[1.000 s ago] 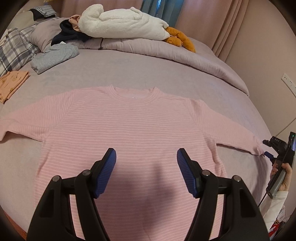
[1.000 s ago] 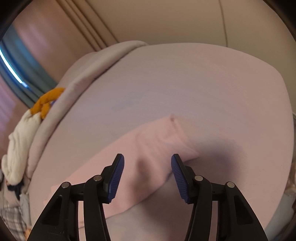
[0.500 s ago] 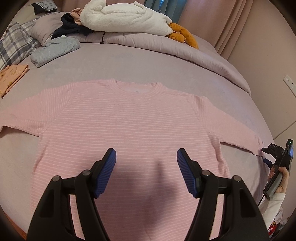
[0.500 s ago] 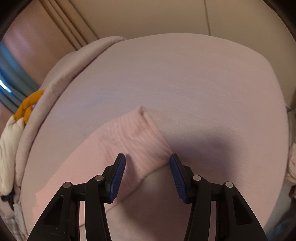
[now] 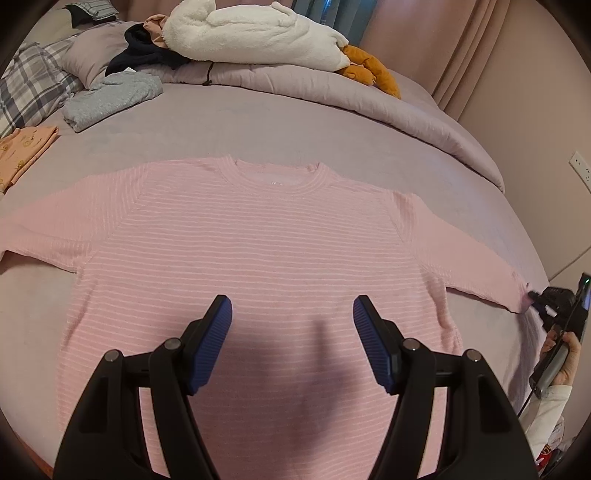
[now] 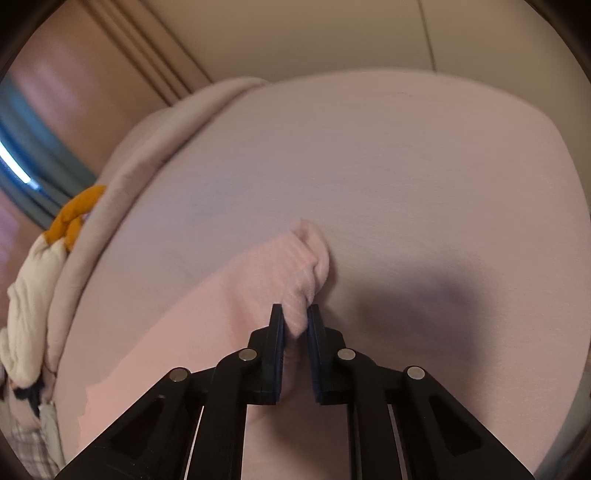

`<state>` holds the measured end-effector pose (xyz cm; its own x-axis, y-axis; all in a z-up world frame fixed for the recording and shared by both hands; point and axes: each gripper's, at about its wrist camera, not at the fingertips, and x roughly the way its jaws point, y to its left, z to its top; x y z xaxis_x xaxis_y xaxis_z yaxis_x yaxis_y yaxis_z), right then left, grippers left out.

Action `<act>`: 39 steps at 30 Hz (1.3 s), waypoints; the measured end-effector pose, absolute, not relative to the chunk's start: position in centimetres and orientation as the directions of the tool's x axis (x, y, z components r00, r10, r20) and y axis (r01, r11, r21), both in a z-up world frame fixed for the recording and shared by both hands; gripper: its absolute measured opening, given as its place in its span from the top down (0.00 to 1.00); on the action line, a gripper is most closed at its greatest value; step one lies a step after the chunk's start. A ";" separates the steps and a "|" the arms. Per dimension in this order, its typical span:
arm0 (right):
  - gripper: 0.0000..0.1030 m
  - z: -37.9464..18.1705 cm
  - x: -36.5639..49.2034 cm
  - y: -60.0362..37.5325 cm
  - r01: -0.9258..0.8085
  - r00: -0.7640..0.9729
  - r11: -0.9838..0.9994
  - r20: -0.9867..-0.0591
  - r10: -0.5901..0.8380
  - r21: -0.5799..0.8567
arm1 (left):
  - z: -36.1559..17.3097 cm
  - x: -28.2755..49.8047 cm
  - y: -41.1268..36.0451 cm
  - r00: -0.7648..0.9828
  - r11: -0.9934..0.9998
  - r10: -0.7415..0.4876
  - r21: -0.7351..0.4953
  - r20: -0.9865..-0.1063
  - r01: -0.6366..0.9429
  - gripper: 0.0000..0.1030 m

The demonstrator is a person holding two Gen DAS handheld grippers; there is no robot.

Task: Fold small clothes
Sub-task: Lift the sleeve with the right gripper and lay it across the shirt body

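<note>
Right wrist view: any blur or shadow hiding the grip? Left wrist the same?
Right wrist view: soft overall, a dark shadow on the mauve bedsheet right of the jaws, pink ribbed sleeve cuff still readable. Left wrist view: sharp, a shadow on the pink striped knit sweater between the jaws, strong fisheye bending.

- The left wrist view looks forward and down along its own fingers (image 5: 225, 328) from over the near edge of the bed (image 5: 258, 122), across the pink sweater (image 5: 258, 236) to the curtains beyond.
- The right wrist view sits far closer, angled down at the sweater's sleeve cuff (image 6: 310, 258) beside the bed's side edge, wall behind.
- Both views share that cuff, the bed cover and the white plush toy (image 5: 255, 33); the left view also catches the right gripper (image 5: 532, 297) at its right rim.
</note>
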<state>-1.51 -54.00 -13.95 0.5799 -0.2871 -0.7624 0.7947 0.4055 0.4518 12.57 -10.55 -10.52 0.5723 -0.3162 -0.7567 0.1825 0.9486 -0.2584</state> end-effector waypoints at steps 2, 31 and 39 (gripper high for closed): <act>0.87 -12.0 -0.8 -52.7 0.751 0.628 0.473 -0.719 -0.297 0.461 | -10.4 12.5 -10.3 0.577 0.949 -0.314 -0.261 -0.754 0.175 0.35; 0.87 -7.8 13.9 -28.7 0.069 0.668 0.940 -0.715 0.205 0.334 | -9.2 11.5 -6.0 0.627 0.959 -0.259 -0.274 -0.734 0.076 0.35; 0.87 -9.6 13.9 -28.6 0.061 0.591 0.941 -0.772 0.235 0.334 | -9.6 11.7 -6.2 0.613 0.960 -0.257 -0.267 -0.747 0.078 0.35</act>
